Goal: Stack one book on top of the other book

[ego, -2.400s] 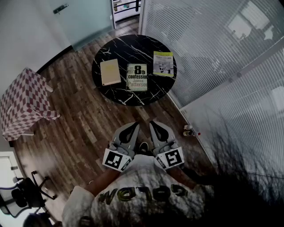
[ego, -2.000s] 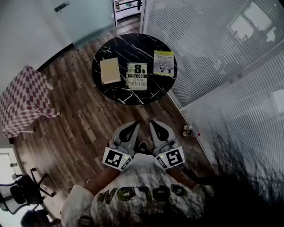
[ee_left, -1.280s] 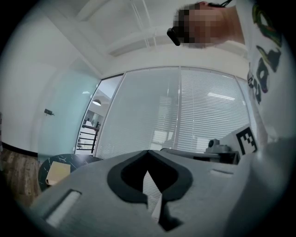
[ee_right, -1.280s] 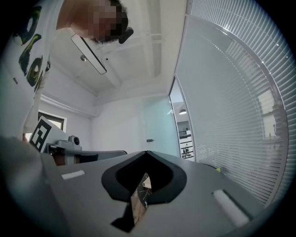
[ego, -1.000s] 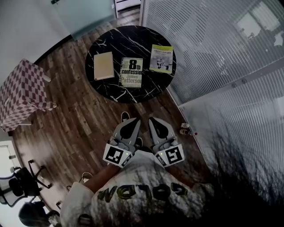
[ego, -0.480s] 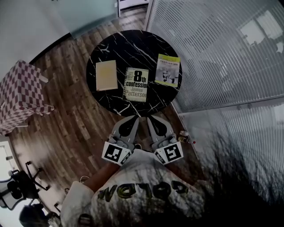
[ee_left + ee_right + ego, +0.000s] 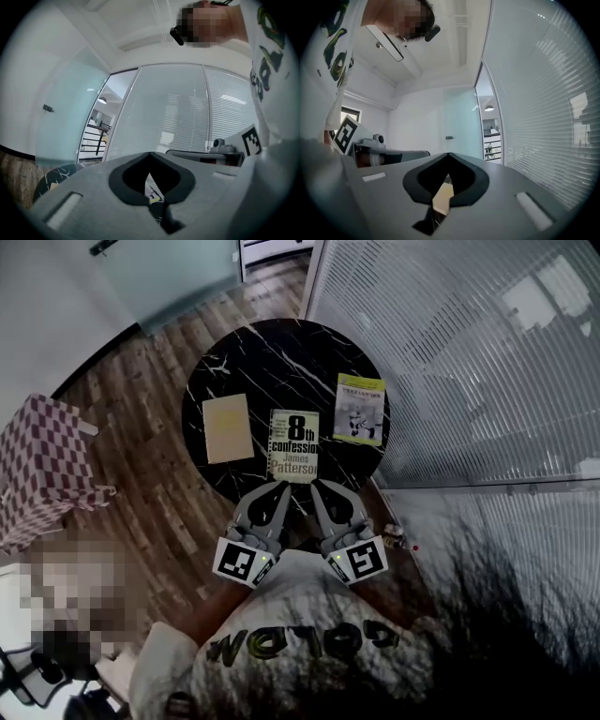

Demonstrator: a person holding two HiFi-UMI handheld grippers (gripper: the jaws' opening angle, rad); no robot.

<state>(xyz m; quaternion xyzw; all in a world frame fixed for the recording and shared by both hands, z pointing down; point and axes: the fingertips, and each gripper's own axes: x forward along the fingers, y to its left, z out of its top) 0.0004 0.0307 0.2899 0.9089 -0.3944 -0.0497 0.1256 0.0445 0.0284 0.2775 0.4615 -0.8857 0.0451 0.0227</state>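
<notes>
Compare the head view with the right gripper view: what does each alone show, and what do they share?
Head view only: the round table with tan book, 8th Confession book and green book lying apart; wooden floor. Right gripper view only: the ceiling. Both: right gripper, jaws shut and empty; left gripper with marker cube; slatted glass wall.
</notes>
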